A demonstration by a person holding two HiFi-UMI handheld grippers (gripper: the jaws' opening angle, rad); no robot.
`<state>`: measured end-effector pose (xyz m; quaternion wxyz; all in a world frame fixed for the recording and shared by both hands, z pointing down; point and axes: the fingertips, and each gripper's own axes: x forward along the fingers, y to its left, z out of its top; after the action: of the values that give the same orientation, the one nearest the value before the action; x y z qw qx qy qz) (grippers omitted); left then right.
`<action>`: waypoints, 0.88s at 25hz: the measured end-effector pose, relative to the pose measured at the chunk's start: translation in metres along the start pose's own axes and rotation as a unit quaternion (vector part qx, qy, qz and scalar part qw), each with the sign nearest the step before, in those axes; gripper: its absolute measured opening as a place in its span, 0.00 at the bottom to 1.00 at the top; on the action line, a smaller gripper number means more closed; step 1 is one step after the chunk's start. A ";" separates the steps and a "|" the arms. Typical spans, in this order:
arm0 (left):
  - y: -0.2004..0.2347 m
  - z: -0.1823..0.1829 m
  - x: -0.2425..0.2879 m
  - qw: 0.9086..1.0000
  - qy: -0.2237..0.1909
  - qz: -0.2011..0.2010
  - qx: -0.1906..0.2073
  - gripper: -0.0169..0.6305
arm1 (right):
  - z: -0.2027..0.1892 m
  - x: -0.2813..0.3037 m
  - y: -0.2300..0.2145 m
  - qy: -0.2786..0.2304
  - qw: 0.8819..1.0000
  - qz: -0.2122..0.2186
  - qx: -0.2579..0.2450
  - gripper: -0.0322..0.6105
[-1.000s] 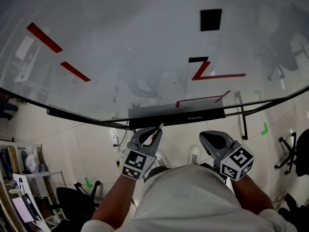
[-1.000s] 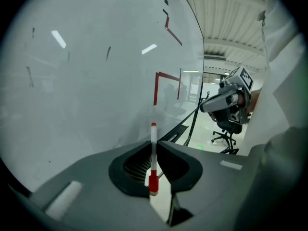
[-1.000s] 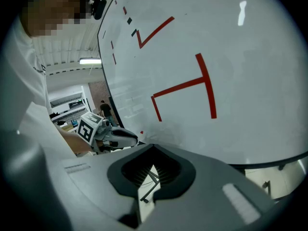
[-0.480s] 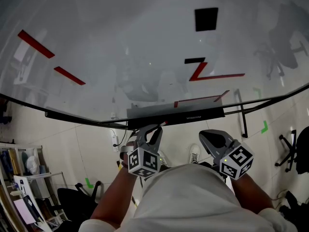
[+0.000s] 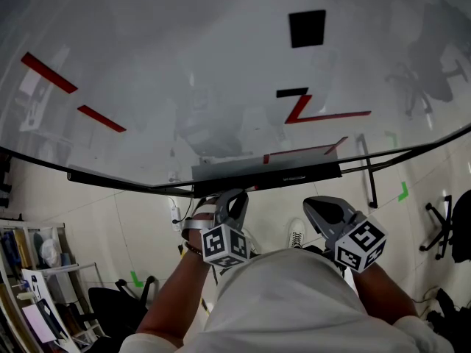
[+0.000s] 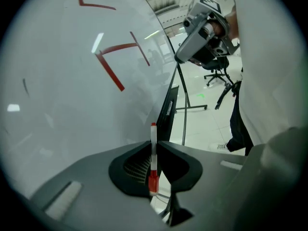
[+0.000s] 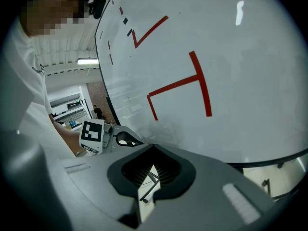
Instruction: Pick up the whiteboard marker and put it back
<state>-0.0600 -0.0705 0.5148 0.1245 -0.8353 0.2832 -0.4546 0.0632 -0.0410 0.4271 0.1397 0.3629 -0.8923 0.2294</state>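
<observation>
**A:** How far along is it?

**B:** I'd say about halfway. The pick-up is done: the left claw (image 6: 154, 143) is clamped on the whiteboard marker (image 6: 153, 159), which stands upright between its jaws with the tip poking out above them. What's left is setting it back down.

**A:** Back where?

**B:** My guess is the tray (image 5: 265, 175), the long dark ledge along the bottom edge of the whiteboard (image 5: 184, 87). In the head view the left claw sits just below that ledge, so the marker is near it but not on it yet.

**A:** And the other one?

**B:** The right claw (image 7: 153, 147) has its jaws drawn together with nothing between them; only floor (image 5: 140, 226) shows through the slit. It hangs beside the left one.

**A:** What's the marker like?

**B:** A slim, straight white barrel with red at both ends, smooth and likely slippery. The claw pads are ribbed black rubber. The board is glossy, throwing reflections, with red strokes (image 5: 313, 112) drawn on it.
</observation>
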 end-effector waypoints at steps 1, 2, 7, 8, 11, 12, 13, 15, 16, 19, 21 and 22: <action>-0.001 -0.001 0.003 1.000 0.006 0.000 0.018 0.11 | -0.001 0.000 0.000 0.001 1.000 0.000 0.001 0.05; -0.001 -0.001 0.006 0.999 0.011 0.000 0.033 0.11 | -0.001 0.001 0.000 0.001 1.000 0.000 0.001 0.05; -0.003 -0.003 0.017 0.996 0.035 -0.006 0.080 0.11 | 0.000 0.002 0.001 0.001 1.000 0.003 0.001 0.05; -0.003 -0.003 0.019 0.995 0.037 -0.007 0.089 0.11 | 0.001 0.002 0.001 0.001 1.000 0.002 0.000 0.05; -0.006 -0.004 0.026 0.992 0.046 -0.012 0.114 0.11 | 0.001 0.000 -0.001 0.003 1.000 -0.001 -0.001 0.05; -0.007 -0.005 0.029 0.992 0.048 -0.015 0.119 0.11 | 0.000 0.000 -0.002 0.003 1.000 -0.001 0.000 0.05; -0.008 -0.005 0.031 0.991 0.049 -0.017 0.123 0.11 | -0.002 0.000 -0.002 0.003 1.000 -0.001 0.002 0.05; -0.009 -0.007 0.035 0.990 0.049 -0.023 0.128 0.11 | -0.003 0.000 -0.002 0.004 1.000 0.000 0.003 0.05; -0.009 -0.007 0.038 0.990 0.050 -0.025 0.130 0.11 | -0.003 0.000 -0.002 0.004 1.000 0.000 0.002 0.05; -0.008 -0.011 0.042 0.989 0.056 -0.029 0.134 0.11 | -0.002 0.000 -0.002 0.005 1.000 -0.002 0.000 0.05; -0.006 -0.012 0.044 0.989 0.060 -0.029 0.134 0.11 | -0.004 -0.001 -0.003 0.006 1.000 -0.003 0.002 0.05; -0.006 -0.012 0.045 0.988 0.062 -0.029 0.135 0.11 | -0.003 -0.002 -0.004 0.006 1.000 -0.004 0.002 0.05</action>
<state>-0.0484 -0.0918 0.5554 0.2051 -0.7892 0.2018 -0.5427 0.0672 -0.0408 0.4304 0.1456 0.3650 -0.8896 0.2327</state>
